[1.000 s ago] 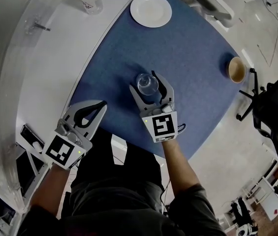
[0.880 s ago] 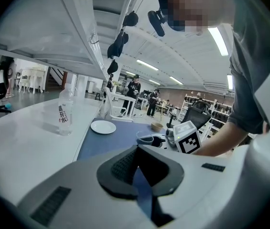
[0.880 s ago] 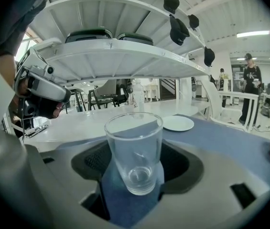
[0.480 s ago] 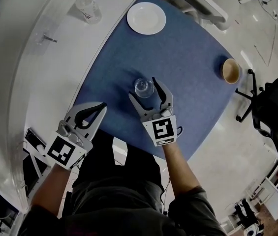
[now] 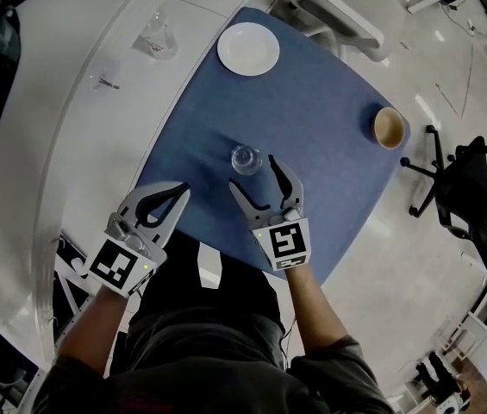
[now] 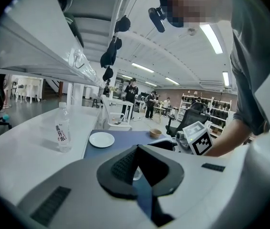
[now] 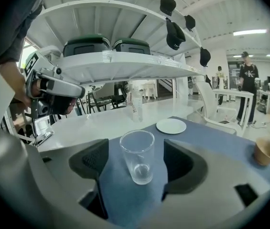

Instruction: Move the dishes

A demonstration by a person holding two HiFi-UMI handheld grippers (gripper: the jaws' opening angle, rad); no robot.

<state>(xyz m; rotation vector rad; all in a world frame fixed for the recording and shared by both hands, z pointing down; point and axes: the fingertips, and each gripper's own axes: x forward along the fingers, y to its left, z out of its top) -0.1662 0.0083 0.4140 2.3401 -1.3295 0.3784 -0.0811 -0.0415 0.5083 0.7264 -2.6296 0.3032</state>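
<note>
A clear empty glass (image 5: 246,159) (image 7: 137,155) stands upright on the blue mat (image 5: 321,119). My right gripper (image 5: 255,179) (image 7: 135,165) is just behind it and open; its jaws have just been opening. The glass is free, a little ahead of the fingertips. At the mat's far corner lies a white plate (image 5: 248,48) (image 7: 171,125) (image 6: 102,139). Near the mat's right edge sits a brown paper cup (image 5: 389,128) (image 7: 266,151) (image 6: 156,133). My left gripper (image 5: 177,191) (image 6: 135,171) hovers at the mat's near left edge, shut on nothing.
A plastic water bottle (image 5: 157,34) (image 6: 63,128) stands on the white curved table (image 5: 71,119) beyond the mat's left edge. A black office chair (image 5: 471,197) and a white chair (image 5: 346,7) stand on the floor around the table. People stand far back in the room.
The right gripper's jaws spread and drew back off the glass, which stays standing on the mat. Both grippers have lifted and come back toward the person.
</note>
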